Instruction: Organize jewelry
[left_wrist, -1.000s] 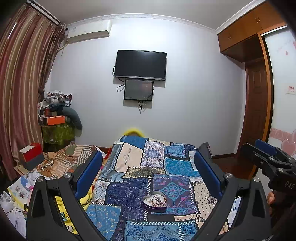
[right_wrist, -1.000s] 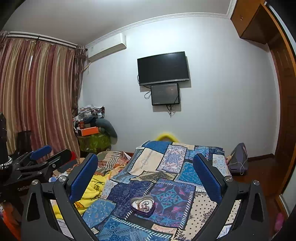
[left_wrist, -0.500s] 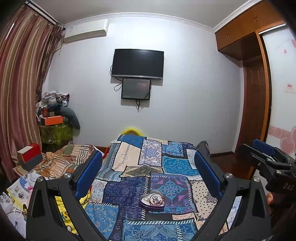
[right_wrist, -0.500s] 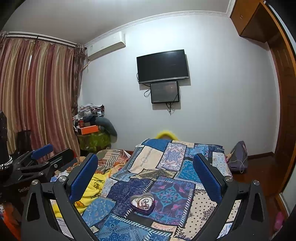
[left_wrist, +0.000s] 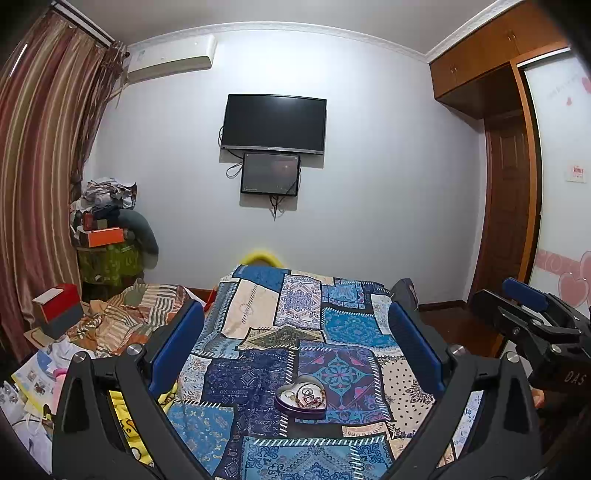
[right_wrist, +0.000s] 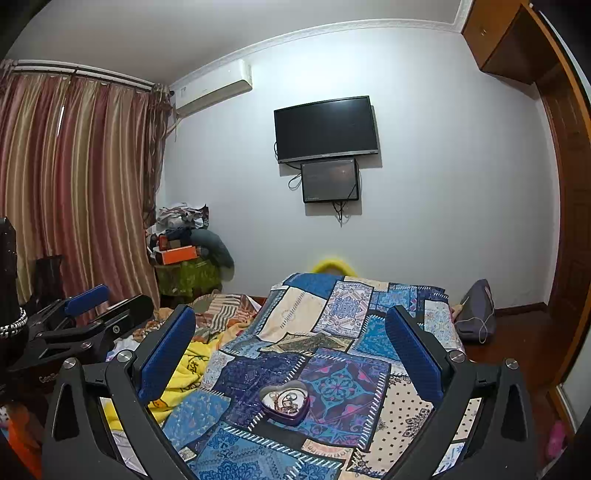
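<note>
A purple heart-shaped tin (left_wrist: 302, 398) holding a tangle of jewelry sits on the blue patchwork bedspread (left_wrist: 314, 321); it also shows in the right wrist view (right_wrist: 284, 402). My left gripper (left_wrist: 295, 343) is open and empty, held above and short of the tin. My right gripper (right_wrist: 290, 343) is open and empty too, likewise above the tin. Each gripper shows at the edge of the other's view: the right one (left_wrist: 532, 317), the left one (right_wrist: 85, 317).
Striped and yellow bedding (right_wrist: 192, 365) is piled left of the bedspread. A red box (left_wrist: 59, 306) and clutter lie at the far left. A grey bag (right_wrist: 476, 314) sits on the floor at right, by a wooden door (left_wrist: 509, 206).
Both views have shifted slightly; the heart tin sits a little higher and more central between the fingers. Both grippers stay open and empty.
</note>
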